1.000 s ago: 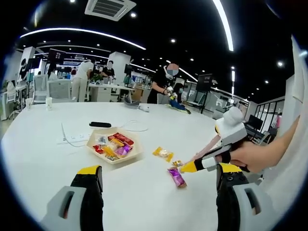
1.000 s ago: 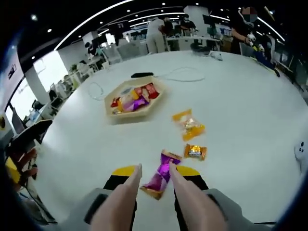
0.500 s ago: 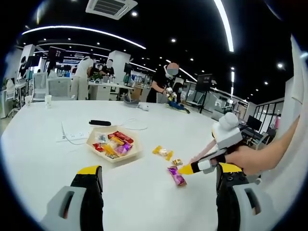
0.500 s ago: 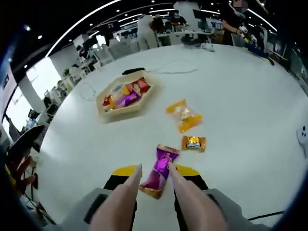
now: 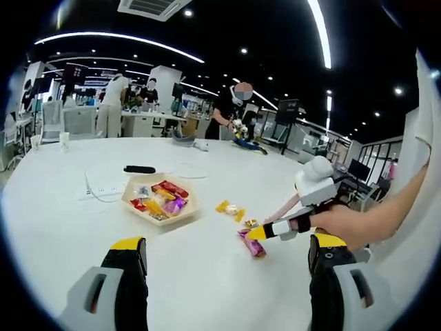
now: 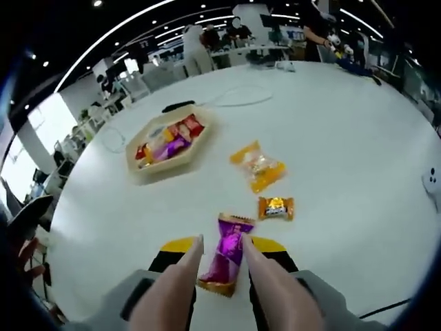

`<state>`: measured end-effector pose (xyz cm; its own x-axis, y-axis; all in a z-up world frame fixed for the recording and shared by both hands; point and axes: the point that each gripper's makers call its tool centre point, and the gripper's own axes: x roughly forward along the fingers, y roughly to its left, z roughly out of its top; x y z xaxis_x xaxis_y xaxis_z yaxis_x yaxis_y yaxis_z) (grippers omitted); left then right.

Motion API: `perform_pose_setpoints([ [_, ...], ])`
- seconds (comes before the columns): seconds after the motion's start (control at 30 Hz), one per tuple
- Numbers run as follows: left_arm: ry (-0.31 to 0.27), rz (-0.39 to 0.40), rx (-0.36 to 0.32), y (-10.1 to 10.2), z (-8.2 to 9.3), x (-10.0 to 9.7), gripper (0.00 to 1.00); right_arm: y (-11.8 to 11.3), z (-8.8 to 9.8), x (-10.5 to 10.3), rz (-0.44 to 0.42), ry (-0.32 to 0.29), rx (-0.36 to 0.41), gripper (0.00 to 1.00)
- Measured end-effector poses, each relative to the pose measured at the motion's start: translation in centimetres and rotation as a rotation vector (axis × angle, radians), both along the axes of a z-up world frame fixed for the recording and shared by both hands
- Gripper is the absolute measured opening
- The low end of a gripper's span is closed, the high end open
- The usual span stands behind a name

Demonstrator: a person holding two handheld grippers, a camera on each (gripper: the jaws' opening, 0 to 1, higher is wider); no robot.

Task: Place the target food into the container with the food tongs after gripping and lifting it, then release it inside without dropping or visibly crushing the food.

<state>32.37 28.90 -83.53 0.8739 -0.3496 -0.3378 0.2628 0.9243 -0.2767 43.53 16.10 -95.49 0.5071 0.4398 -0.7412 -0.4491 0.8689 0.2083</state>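
Tongs straddle the purple candy; the pickup is not finished.

In the right gripper view, the right gripper (image 6: 220, 256) carries the food tongs (image 6: 222, 276), whose two pink tips stand apart at lower centre of the frame with the purple candy (image 6: 227, 254) lying between them on the white table (image 6: 344, 145). Whether the tips already touch the wrapper I cannot tell. The candy's long axis runs up-and-down in the frame, its far end pointing toward the small orange candy (image 6: 276, 207) and tilted slightly right. The hexagonal tray (image 6: 165, 143), the container, sits upper left, well apart and already holding sweets; a yellow packet (image 6: 258, 165) lies between. Squeezing, lifting, carrying and releasing all remain, by my reading. In the left gripper view, the left gripper (image 5: 219, 276) hangs wide open over bare table.
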Motion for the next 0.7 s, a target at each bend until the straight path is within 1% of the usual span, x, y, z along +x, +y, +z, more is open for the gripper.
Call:
perform_pose_setpoints([
  [0.1, 0.001, -0.012, -0.001, 0.0, -0.1, 0.3, 0.99, -0.3, -0.4, 0.0, -0.011, 0.008, -0.015, 0.29],
  [0.17, 0.003, -0.021, 0.003, -0.1, -0.1, 0.5, 0.99, -0.3, -0.4, 0.0, -0.006, -0.007, -0.020, 0.29],
  [0.23, 0.003, -0.033, 0.012, -0.1, -0.2, 0.7, 0.99, -0.5, -1.1, -0.4, 0.010, 0.014, -0.055, 0.29],
  [0.3, 0.002, -0.035, 0.009, -0.2, -0.3, 0.9, 0.99, -0.6, -1.7, -0.4, 0.014, 0.014, -0.064, 0.28],
  [0.33, 0.002, -0.036, 0.008, -0.2, -0.3, 0.9, 0.99, -0.5, -1.4, -0.2, 0.022, -0.002, -0.063, 0.29],
  [0.37, 0.002, -0.037, 0.010, -0.2, -0.3, 1.0, 0.99, -0.5, -1.3, -0.3, 0.036, 0.004, -0.078, 0.28],
  [0.47, 0.000, -0.035, 0.008, -0.3, -0.3, 1.1, 0.99, -0.3, -1.2, -0.2, 0.053, -0.002, -0.087, 0.28],
  [0.53, 0.004, -0.037, 0.011, -0.4, -0.4, 1.1, 0.99, -0.1, -1.1, -0.4, 0.064, -0.006, -0.095, 0.28],
  [0.57, 0.004, -0.038, 0.012, -0.5, -0.4, 1.1, 0.99, -0.1, -1.1, -0.5, 0.079, -0.014, -0.108, 0.28],
  [0.6, 0.005, -0.039, 0.012, -0.6, -0.4, 1.1, 0.99, -0.2, -1.1, -0.5, 0.114, -0.022, -0.132, 0.27],
  [0.7, 0.007, -0.048, 0.010, -0.9, -0.5, 1.1, 0.99, -0.3, -1.2, -0.6, 0.121, -0.033, -0.124, 0.26],
])
